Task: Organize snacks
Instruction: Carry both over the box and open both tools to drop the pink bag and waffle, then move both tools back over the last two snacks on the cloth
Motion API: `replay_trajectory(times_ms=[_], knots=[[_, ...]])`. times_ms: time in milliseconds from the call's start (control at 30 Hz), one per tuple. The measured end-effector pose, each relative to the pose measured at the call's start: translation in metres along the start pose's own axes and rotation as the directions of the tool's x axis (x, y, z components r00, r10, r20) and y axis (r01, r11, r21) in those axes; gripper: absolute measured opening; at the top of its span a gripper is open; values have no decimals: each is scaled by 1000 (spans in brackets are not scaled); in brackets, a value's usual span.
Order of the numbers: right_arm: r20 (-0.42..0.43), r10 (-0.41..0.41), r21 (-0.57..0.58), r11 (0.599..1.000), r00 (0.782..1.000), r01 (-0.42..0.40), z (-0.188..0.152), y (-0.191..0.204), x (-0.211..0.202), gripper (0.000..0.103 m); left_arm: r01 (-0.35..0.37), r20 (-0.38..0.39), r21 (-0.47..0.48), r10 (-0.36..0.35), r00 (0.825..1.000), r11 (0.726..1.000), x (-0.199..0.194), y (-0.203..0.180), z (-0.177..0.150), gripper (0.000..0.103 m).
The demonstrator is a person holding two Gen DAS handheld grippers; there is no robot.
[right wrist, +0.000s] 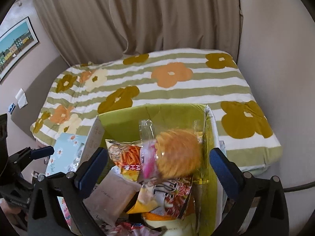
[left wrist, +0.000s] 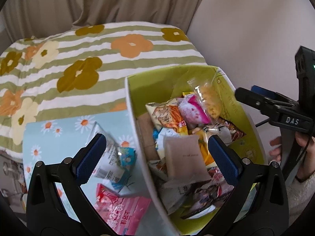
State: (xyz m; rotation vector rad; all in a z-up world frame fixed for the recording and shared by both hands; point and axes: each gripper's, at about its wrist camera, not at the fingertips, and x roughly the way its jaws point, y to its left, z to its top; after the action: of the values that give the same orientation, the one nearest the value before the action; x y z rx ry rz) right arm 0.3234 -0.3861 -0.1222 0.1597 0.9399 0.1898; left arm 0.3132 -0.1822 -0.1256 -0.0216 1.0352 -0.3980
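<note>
Snacks are being dropped into the green box (left wrist: 254,151) by the wide-open, empty left gripper (left wrist: 157,153) and right gripper (right wrist: 159,167); the pink packet (left wrist: 122,214) likely needs grasping next.

A flower-patterned striped quilt (right wrist: 177,90) fills mid-frame, beige curtains (right wrist: 157,15) above, a framed picture (right wrist: 16,43) far left.

We hold both grippers tilted down over the box (left wrist: 135,129). Left gripper (left wrist: 157,157) jaws spread wide, nothing between the pads, straddling the box's left wall. Right gripper (right wrist: 158,169) jaws also wide, nothing gripped, above the box's far half. Our right hand (left wrist: 285,147) wraps its handle just right of the box.
</note>
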Motion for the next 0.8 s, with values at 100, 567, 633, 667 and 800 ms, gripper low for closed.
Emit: replay_trajectory(times_ms=[100, 567, 633, 667, 800], knots=[[-8, 29, -4, 1000, 1000, -29, -4, 2, -8, 103, -13, 14, -18, 13, 1000, 1000, -12, 5, -9, 103], [21, 117, -120, 986, 993, -113, -17, 56, -57, 103, -115, 79, -93, 123, 989, 989, -87, 43, -52, 103], [24, 125, -137, 983, 992, -120, -20, 66, -61, 103, -124, 76, -95, 131, 988, 988, -93, 51, -58, 103], [26, 125, -147, 982, 992, -120, -23, 73, -62, 103, -126, 72, -94, 133, 988, 988, -96, 55, -62, 103], [29, 119, -171, 979, 992, -112, -27, 100, -66, 103, -115, 55, -76, 119, 991, 990, -103, 73, -77, 103]])
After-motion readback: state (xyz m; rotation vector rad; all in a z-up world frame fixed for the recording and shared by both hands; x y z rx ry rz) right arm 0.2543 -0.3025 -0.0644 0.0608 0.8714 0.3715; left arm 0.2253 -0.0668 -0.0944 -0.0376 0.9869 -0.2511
